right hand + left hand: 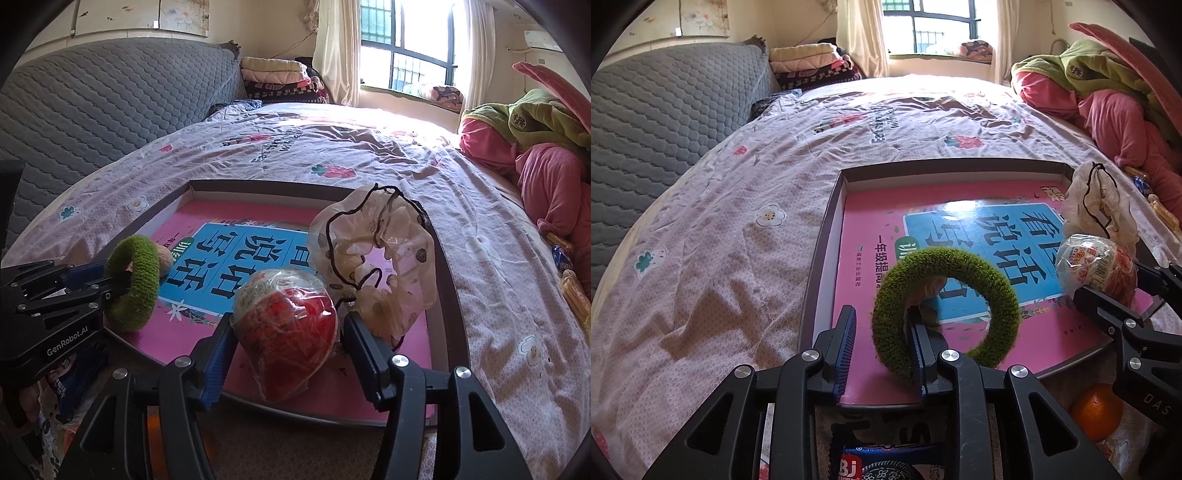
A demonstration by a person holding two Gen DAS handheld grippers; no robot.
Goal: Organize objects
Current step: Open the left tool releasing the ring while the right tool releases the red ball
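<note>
Shallow dark-rimmed tray (827,221) sits on the bed's pink patterned sheet (738,221). A pink book with a blue title panel (960,236) lies flat inside and covers most of the tray floor.

Left gripper (882,332): jaws part open over the near left corner of the tray. Green fuzzy ring (945,306) stands on edge there, its near-left arc between the two fingers. The right finger passes through the ring's hole and lies against the band; the left finger stands clear of it with a visible gap. No squeeze on the ring.

Right gripper (286,347): jaws fairly wide, one finger on each side of a red snack in clear wrap (288,325), which rests on the book at the near right of the tray. A slim gap shows at the right finger; at the left finger I cannot tell touch from gap.

Cream sheer scrunchie with black cord (376,258) lies just beyond the snack, at the tray's right wall.

Orange (1097,410) lies on the bed near the tray's near right corner, outside it. Blue biscuit packet (886,465) lies below the left gripper, outside the tray.
</note>
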